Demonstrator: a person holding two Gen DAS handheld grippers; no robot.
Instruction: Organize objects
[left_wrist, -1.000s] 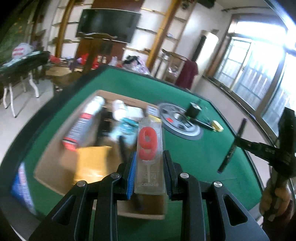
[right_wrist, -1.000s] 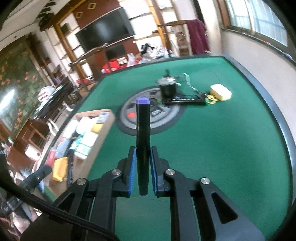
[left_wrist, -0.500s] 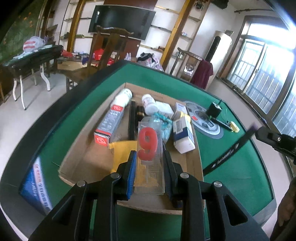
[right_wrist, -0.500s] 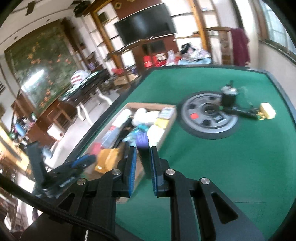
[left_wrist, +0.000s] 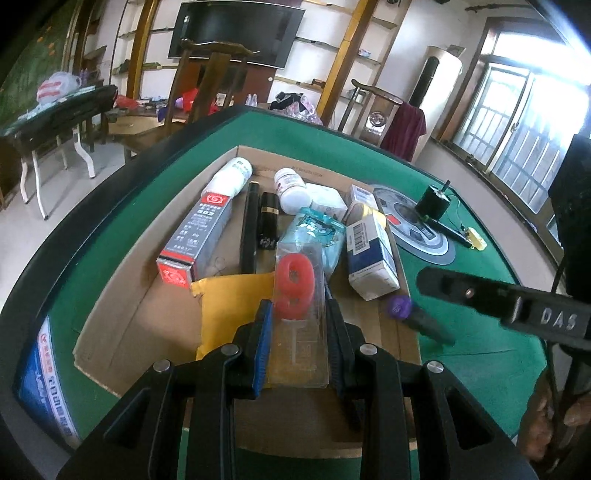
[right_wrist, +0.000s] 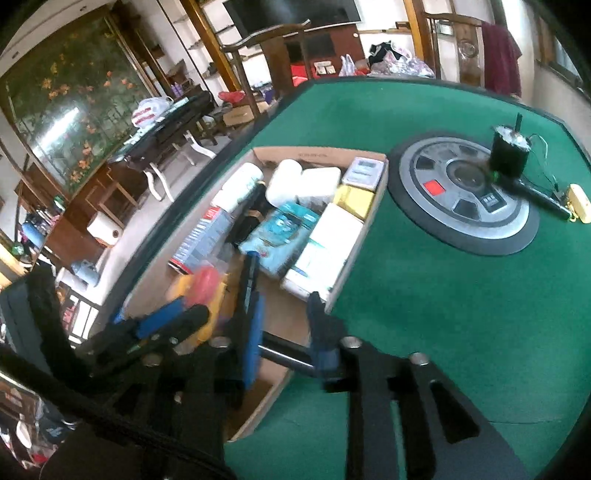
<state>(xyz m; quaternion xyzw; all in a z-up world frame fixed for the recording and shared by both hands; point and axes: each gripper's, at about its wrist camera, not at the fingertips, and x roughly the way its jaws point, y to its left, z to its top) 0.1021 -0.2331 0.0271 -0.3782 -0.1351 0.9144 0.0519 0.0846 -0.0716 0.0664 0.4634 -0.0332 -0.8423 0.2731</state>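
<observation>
My left gripper (left_wrist: 297, 343) is shut on a clear pack with a red number 9 candle (left_wrist: 297, 295) and holds it over the near end of the cardboard box (left_wrist: 122, 295). My right gripper (right_wrist: 284, 332) is open over the box's near right corner. The black stick with a purple cap (left_wrist: 417, 317) leans off the box's right edge beside it; in the right wrist view the black stick (right_wrist: 248, 280) slants just left of the jaws. The box (right_wrist: 369, 225) holds a grey tube carton (left_wrist: 197, 240), bottles, a teal pouch (left_wrist: 317, 229) and a white and blue carton (left_wrist: 371, 258).
A round grey disc (right_wrist: 465, 199) lies in the green table's middle with a black motor (right_wrist: 508, 151), a black pen and a yellow block (right_wrist: 578, 197). A yellow envelope (left_wrist: 232, 306) lies in the box's near end. A blue label (left_wrist: 44, 376) sits at the table's left rim.
My right gripper swung left to the box and opened, letting go of the black purple-capped stick. My left gripper moved lower over the box, still holding the candle pack.
</observation>
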